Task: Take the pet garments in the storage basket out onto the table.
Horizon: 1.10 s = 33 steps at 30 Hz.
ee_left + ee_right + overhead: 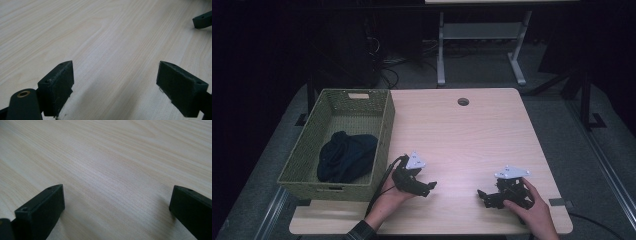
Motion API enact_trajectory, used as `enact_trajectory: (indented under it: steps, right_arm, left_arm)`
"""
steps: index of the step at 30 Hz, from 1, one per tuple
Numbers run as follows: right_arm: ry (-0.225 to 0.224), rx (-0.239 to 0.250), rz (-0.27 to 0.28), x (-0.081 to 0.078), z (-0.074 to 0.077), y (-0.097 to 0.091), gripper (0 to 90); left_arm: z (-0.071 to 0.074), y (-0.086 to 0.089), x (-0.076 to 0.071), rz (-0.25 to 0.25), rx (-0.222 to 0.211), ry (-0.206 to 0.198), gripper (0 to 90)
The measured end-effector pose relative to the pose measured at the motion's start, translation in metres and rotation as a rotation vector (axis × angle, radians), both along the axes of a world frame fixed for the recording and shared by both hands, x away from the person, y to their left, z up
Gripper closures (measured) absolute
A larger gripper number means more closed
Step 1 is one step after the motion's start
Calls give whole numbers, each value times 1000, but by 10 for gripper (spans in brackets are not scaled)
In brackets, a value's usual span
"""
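A green woven basket (384, 125) stands at the table's left edge with a dark blue cloth (346, 156) bundled inside it. My left gripper (428, 187) rests low over the light wood table (462, 135), just right of the basket's near corner, open and empty. Its wide-apart jaws show over bare wood in the left gripper view (115, 82). My right gripper (483, 197) sits near the front right of the table, pointing left, also open with nothing held (117, 207). A jaw tip of the right gripper (203, 21) shows at the top right of the left gripper view.
A round cable hole (463, 101) lies near the table's far edge. Beyond the table stand a white desk frame (482, 45) and tangled cables (382, 65) on the dark floor. A cable (382, 182) trails from the left gripper beside the basket.
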State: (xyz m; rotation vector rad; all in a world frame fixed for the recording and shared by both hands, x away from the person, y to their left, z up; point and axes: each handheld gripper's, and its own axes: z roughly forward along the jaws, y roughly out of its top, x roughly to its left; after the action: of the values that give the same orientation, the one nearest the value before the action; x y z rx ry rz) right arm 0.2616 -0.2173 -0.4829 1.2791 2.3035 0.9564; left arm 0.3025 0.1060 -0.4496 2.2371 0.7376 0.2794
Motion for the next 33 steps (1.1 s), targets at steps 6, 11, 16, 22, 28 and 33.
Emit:
enact_trajectory:
  steps: [6, 11, 16, 22, 28, 33]
  right_arm:
    - [0, 0, 0, 0, 0, 0, 0]
    - [1, 0, -1, 0, 0, 0, 0]
    - [0, 0, 0, 0, 0, 0, 0]
    - [0, 0, 0, 0, 0, 0, 0]
    - [1, 0, 0, 0, 0, 0, 0]
    - [0, 1, 0, 0, 0, 0, 0]
  left_arm:
    - [5, 1, 2, 6, -1, 5, 139]
    - [11, -2, 3, -2, 10, 6, 139]
    - [15, -2, 5, -2, 11, 1, 139]
    - [22, -3, 7, -3, 12, 1, 139]
    - [30, -2, 8, 2, 15, -5, 139]
    - [37, -1, 10, 7, 12, -10, 141]
